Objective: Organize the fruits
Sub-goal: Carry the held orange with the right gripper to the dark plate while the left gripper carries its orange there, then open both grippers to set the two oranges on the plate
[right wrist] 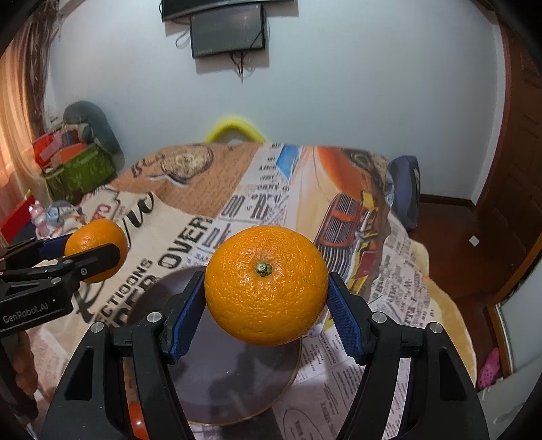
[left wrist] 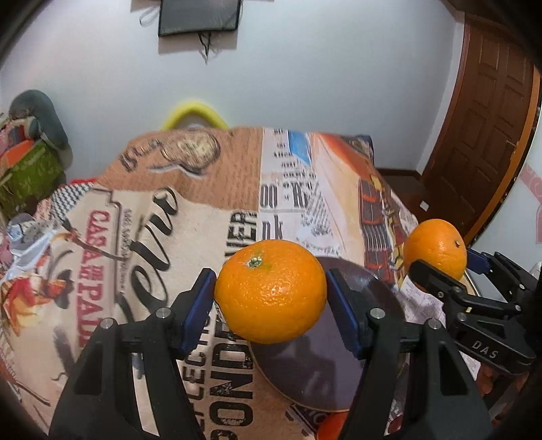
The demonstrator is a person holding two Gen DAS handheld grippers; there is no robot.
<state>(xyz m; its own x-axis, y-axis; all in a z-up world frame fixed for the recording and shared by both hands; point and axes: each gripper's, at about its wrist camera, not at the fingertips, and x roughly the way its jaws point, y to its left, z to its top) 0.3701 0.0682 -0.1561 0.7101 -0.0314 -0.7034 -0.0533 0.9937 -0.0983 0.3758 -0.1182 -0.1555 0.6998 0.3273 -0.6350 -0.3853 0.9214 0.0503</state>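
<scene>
Room lies open ahead across the printed tablecloth (left wrist: 203, 216) to its far edge by the wall. My left gripper (left wrist: 271, 298) clamps an orange (left wrist: 271, 291) above the dark round plate (left wrist: 325, 372). My right gripper (right wrist: 266, 301) clasps a second orange (right wrist: 266, 284), raised alongside, both level.

Dark plate (left wrist: 359, 298) partly hidden behind clamped orange (left wrist: 271, 291) and left gripper (left wrist: 271, 294). Reddish object (right wrist: 137, 419) at bottom edge mostly covered, unidentifiable. Far tablecloth (left wrist: 189, 152) print blurred, unreadable. Wall screen (left wrist: 200, 15) cut by top edge.
</scene>
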